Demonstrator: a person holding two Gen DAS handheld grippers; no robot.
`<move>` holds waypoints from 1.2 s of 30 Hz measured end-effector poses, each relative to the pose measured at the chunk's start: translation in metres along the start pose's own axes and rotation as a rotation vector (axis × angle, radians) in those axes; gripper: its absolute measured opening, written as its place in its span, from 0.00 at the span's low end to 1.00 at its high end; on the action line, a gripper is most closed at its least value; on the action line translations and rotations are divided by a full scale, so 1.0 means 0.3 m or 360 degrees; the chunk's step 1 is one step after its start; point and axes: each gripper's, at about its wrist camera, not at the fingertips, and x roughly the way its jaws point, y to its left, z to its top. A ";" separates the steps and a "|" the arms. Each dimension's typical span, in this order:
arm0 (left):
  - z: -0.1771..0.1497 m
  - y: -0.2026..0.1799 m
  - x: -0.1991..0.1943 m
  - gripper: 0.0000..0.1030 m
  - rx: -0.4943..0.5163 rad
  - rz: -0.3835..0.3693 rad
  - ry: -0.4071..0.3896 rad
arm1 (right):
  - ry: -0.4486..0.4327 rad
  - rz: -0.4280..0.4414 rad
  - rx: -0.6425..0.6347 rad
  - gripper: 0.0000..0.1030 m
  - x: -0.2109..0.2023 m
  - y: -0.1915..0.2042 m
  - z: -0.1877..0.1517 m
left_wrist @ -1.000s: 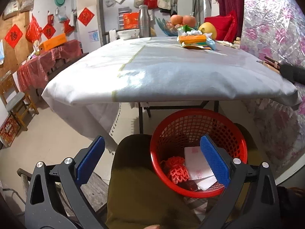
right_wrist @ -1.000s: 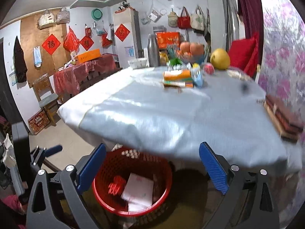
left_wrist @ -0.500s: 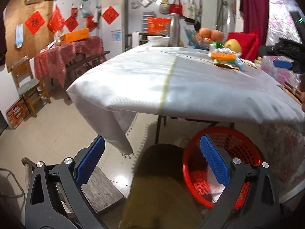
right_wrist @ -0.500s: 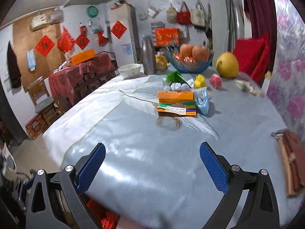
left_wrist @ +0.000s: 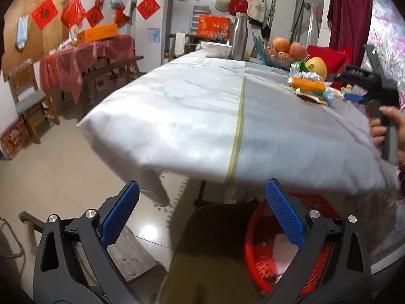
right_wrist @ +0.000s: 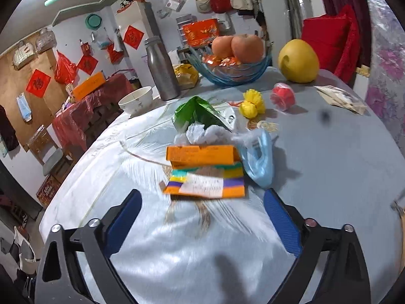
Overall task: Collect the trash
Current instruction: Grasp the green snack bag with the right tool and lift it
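A pile of trash lies on the white-clothed table (right_wrist: 329, 167): an orange box (right_wrist: 202, 154), a striped orange packet (right_wrist: 207, 183), crumpled white tissue (right_wrist: 200, 133), a green wrapper (right_wrist: 196, 112) and a pale blue plastic bag (right_wrist: 260, 159). My right gripper (right_wrist: 201, 215) is open and empty, low over the cloth just short of the striped packet. My left gripper (left_wrist: 202, 215) is open and empty, held below the table's near edge, above a red mesh basket (left_wrist: 255, 230) with paper in it. The right gripper also shows in the left wrist view (left_wrist: 354, 97), held by a hand.
Behind the pile stand a steel flask (right_wrist: 162, 73), a white bowl (right_wrist: 136, 100), a blue glass fruit bowl (right_wrist: 235, 71), a yellow pomelo (right_wrist: 298, 60), yellow pompoms (right_wrist: 253, 102) and a red ball (right_wrist: 282, 96). A wooden chair (left_wrist: 30, 101) and red-covered side table (left_wrist: 86, 58) stand left.
My right gripper has risen from above the basket and moved forward over the table to the trash pile. My left gripper has swung left and lifted away from the basket. Both stay open.
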 end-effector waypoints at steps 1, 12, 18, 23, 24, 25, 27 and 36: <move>0.021 0.002 0.009 0.94 -0.0025 -0.0036 0.0014 | 0.0009 0.0007 -0.0011 0.89 0.018 0.004 0.014; 0.118 0.018 0.032 0.94 -0.0103 -0.0064 0.0030 | 0.0335 0.0703 -0.0106 0.54 0.196 0.076 0.072; 0.160 0.001 0.042 0.94 -0.0070 -0.0056 0.0028 | -0.0033 0.0130 -0.0195 0.68 0.120 0.035 0.176; 0.164 -0.022 0.043 0.94 -0.0073 -0.0081 0.0045 | -0.0095 -0.0167 0.0054 0.68 0.226 -0.094 0.327; 0.159 -0.023 0.042 0.94 -0.0065 -0.0073 0.0051 | -0.0051 -0.0139 0.0147 0.68 0.266 -0.126 0.359; 0.158 -0.025 0.043 0.94 -0.0059 -0.0064 0.0055 | -0.0014 -0.0106 0.0209 0.68 0.298 -0.145 0.376; 0.150 -0.028 0.044 0.94 -0.0043 -0.0044 0.0069 | 0.0131 -0.0009 0.0290 0.68 0.381 -0.170 0.392; 0.191 -0.039 0.053 0.94 -0.0018 -0.0108 0.0065 | 0.0650 0.0749 0.0087 0.63 0.368 0.057 0.175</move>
